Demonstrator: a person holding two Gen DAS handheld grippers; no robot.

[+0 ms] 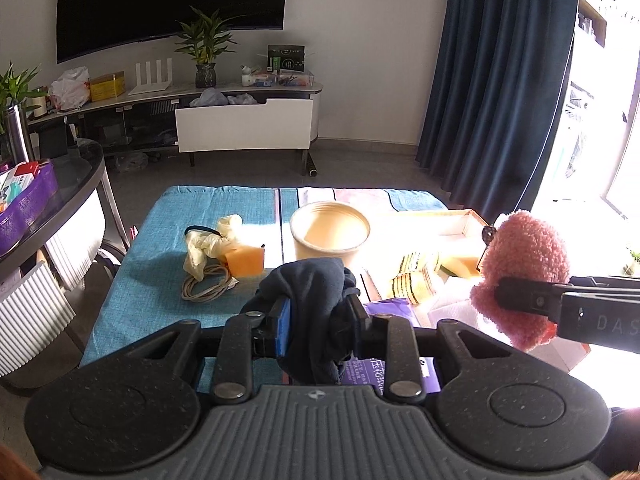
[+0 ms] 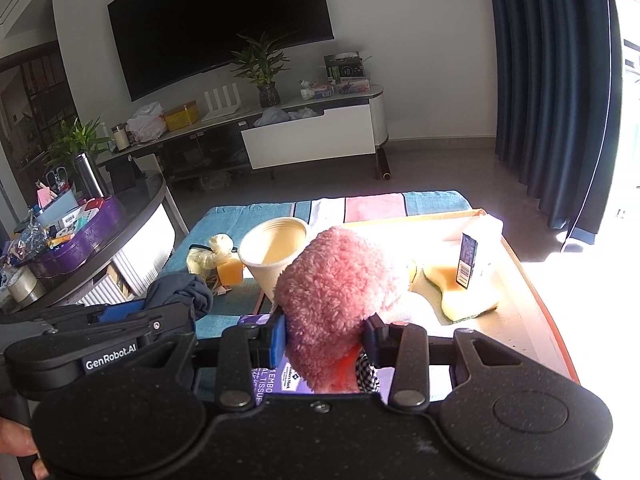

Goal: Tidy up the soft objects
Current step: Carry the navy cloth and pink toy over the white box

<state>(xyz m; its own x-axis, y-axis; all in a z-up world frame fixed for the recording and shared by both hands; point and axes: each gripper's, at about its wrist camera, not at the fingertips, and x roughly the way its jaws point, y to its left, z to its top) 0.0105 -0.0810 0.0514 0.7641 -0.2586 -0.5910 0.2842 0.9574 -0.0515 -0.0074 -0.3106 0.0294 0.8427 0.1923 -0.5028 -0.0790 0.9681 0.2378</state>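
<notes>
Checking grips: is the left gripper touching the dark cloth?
Touching. The left wrist view shows the left gripper with pads pressed on the dark cloth bunched between them.

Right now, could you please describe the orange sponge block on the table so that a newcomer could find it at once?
Start at the blue tablecloth and find the big cream tub near its middle. Just left of the tub lies a pile of pale yellow gloves, with a coiled beige cord in front. The orange sponge block sits against that pile, the only bright, square-edged thing there.
</notes>
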